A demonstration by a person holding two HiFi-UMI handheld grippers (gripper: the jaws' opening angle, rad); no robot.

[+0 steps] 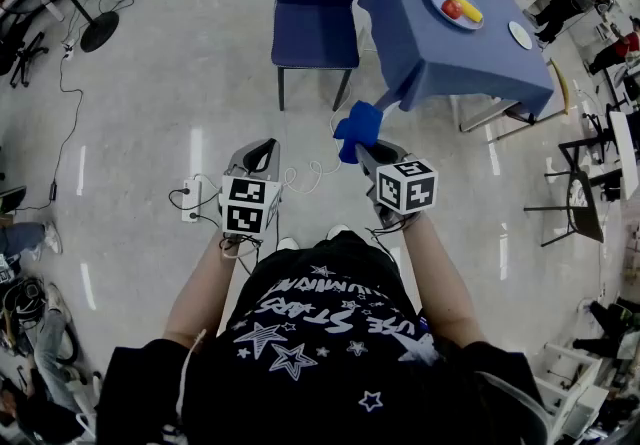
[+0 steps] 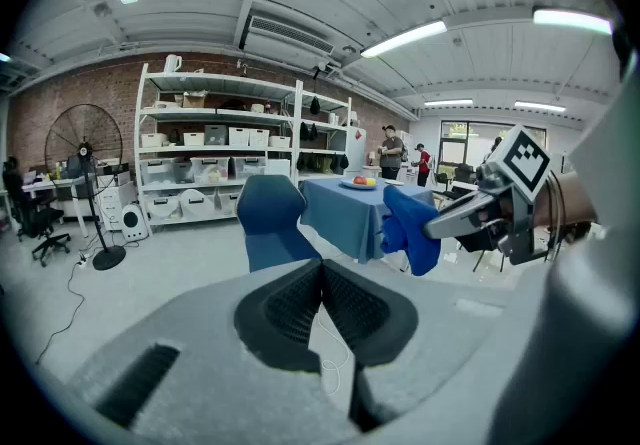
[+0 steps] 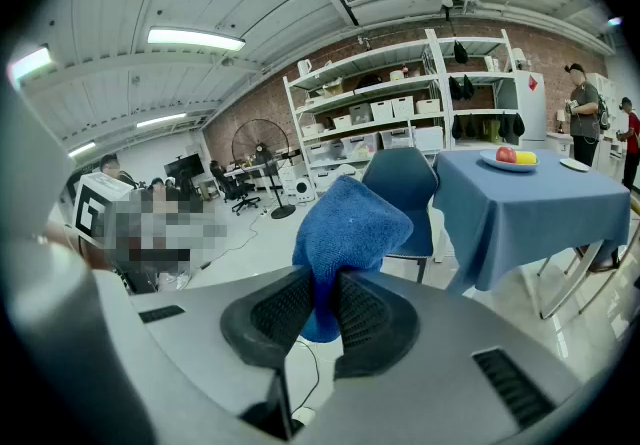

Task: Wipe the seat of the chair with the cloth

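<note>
A dark blue chair (image 1: 316, 3) stands on the floor ahead of me, its seat (image 1: 315, 36) bare, beside a table draped in blue. The chair (image 2: 268, 223) shows past the left jaws, and the chair (image 3: 405, 191) shows behind the cloth in the right gripper view. A blue cloth (image 1: 357, 129) is bunched in my right gripper (image 1: 364, 151), which is shut on it and held in the air short of the chair. The cloth (image 3: 345, 233) sticks up between the dark pads. My left gripper (image 1: 262, 155) is shut with nothing in it, level with the right one.
The blue-draped table (image 1: 455, 28) carries a plate with fruit (image 1: 456, 6) and a small white dish (image 1: 520, 34). A power strip with cables (image 1: 192, 200) lies on the floor at my left. A standing fan (image 1: 85, 18), shelving (image 2: 215, 148) and other people are further off.
</note>
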